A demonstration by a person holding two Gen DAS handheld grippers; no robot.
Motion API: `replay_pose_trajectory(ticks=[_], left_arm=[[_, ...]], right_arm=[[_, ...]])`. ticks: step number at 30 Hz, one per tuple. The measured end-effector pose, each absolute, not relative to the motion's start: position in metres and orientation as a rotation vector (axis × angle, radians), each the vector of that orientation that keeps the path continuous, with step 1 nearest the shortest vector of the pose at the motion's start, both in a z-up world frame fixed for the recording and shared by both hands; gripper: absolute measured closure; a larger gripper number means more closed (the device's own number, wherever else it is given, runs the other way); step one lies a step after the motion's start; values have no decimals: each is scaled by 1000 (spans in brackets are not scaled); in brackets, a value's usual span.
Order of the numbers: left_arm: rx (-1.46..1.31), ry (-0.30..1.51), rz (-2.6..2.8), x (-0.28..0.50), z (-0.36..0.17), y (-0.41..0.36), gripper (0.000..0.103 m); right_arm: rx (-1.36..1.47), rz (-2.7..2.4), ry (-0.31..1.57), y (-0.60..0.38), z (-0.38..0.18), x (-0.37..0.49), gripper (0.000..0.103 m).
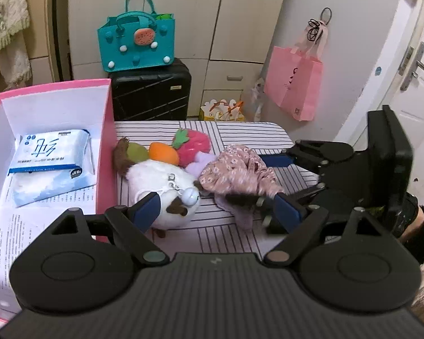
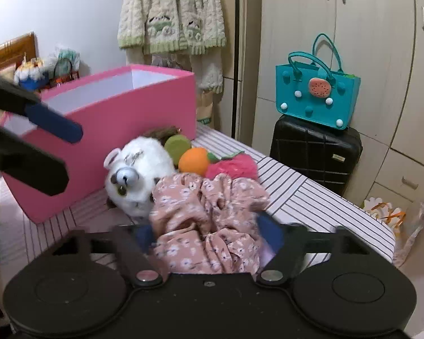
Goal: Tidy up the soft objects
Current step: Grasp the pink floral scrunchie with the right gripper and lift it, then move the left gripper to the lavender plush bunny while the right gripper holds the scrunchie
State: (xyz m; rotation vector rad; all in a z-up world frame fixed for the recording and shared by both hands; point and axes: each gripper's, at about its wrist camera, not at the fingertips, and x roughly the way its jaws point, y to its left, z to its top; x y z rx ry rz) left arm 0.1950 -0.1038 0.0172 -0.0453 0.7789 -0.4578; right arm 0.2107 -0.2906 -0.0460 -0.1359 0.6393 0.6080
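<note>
A pink floral cloth (image 1: 237,173) (image 2: 209,226) lies bunched on the striped table (image 1: 240,132). My right gripper (image 2: 209,230) has its fingers on both sides of the cloth, which fills the gap; it also shows in the left wrist view (image 1: 279,180). My left gripper (image 1: 217,209) is open and empty, above the white plush animal (image 1: 161,189) (image 2: 138,175). Behind it lie a green-brown plush (image 1: 132,152), an orange plush (image 1: 164,152) (image 2: 193,159) and a red strawberry plush (image 1: 195,141) (image 2: 231,165). The pink box (image 1: 106,147) (image 2: 121,121) stands at the left.
The box holds tissue packs (image 1: 51,152) and printed paper. Beyond the table stand a black suitcase (image 1: 152,96) with a teal bag (image 1: 138,45), a pink bag (image 1: 294,84) on the wall, and wardrobe doors. A knit sweater (image 2: 169,14) hangs behind the box.
</note>
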Motion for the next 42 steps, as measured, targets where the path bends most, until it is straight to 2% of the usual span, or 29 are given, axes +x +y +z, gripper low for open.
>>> replay_pose_trajectory(ticks=[2,5,22,28,33,37,39,41,42], left_arm=[[-56,781,-463,196,15,-103,16],[-73,783,-485,198,11,-107,16],[37,742,-557,201,-18,-176,20],[130,820,-420,229,-42,-200,20],[191,782,-356,239,-48,-211,20],[144,834,-357,249,-53,-209,20],[122,838,-345,249,-56,-204,23],[110,824,-329,246,-55,-200,37],[100,820,-324,245,-55,-198,39]], right_arm=[[-36,601,673,-306,-42,212,72],[28,536,683,-321,-40,205,81],[179,310,661,-368,-37,181,81],[167,301,672,-365,-33,200,81],[204,326,690,-367,-37,221,81],[211,361,710,-363,-46,241,80],[209,376,726,-358,-52,252,80],[208,398,749,-353,-58,260,80],[207,405,761,-351,-61,263,80]])
